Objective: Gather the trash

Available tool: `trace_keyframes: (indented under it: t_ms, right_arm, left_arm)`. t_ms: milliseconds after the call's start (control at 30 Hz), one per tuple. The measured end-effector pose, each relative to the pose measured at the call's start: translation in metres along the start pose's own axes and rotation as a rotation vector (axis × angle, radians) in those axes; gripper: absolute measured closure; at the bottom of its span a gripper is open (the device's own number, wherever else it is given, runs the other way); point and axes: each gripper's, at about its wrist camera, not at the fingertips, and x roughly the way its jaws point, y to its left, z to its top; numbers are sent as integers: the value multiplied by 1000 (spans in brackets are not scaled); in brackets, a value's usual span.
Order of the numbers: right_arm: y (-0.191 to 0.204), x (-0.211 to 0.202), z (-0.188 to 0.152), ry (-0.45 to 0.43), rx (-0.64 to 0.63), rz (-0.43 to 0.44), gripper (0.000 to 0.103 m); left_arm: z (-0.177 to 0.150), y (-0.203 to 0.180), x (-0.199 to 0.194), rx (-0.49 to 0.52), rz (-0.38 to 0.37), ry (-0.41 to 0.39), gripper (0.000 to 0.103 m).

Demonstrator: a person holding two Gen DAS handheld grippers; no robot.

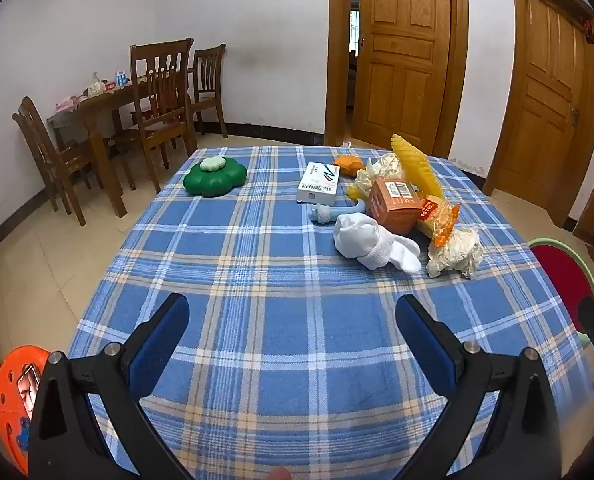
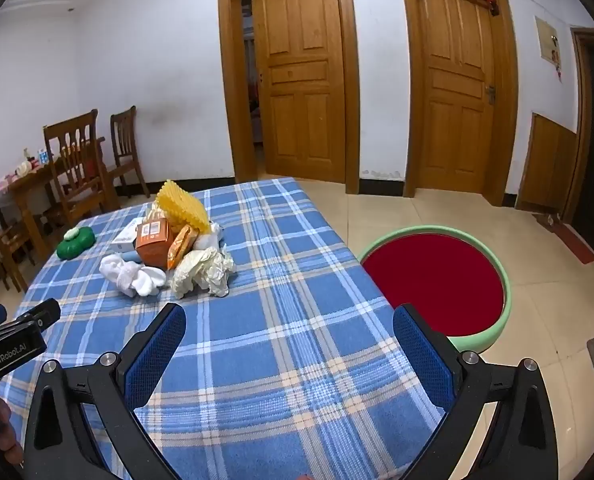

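Observation:
A pile of trash lies on the blue plaid tablecloth (image 1: 257,280): crumpled paper (image 1: 455,254) (image 2: 205,270), an orange box (image 1: 395,204) (image 2: 153,242), an orange snack wrapper (image 1: 439,216) (image 2: 181,246), yellow foam netting (image 1: 415,168) (image 2: 183,204), more crumpled paper (image 1: 381,168) and an orange scrap (image 1: 349,165). White socks (image 1: 373,244) (image 2: 133,274), a white box (image 1: 319,184) (image 2: 127,236) and a green flower-shaped case (image 1: 215,178) (image 2: 75,242) lie beside it. My left gripper (image 1: 293,320) is open and empty over the near cloth. My right gripper (image 2: 289,330) is open and empty near the table's right edge.
A green-rimmed bin with a red inside (image 2: 437,280) (image 1: 565,280) stands on the floor right of the table. An orange stool (image 1: 13,404) is at the lower left. A wooden table and chairs (image 1: 137,100) stand at the far left. Two wooden doors (image 2: 457,100) are behind.

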Motion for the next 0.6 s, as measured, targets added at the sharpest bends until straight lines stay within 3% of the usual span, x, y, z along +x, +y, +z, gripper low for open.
trace_keyframes:
  t_ms: [600]
  right_arm:
    - [0, 1, -1, 3, 0, 0, 0]
  left_arm:
    - [1, 2, 0, 2, 7, -4, 2]
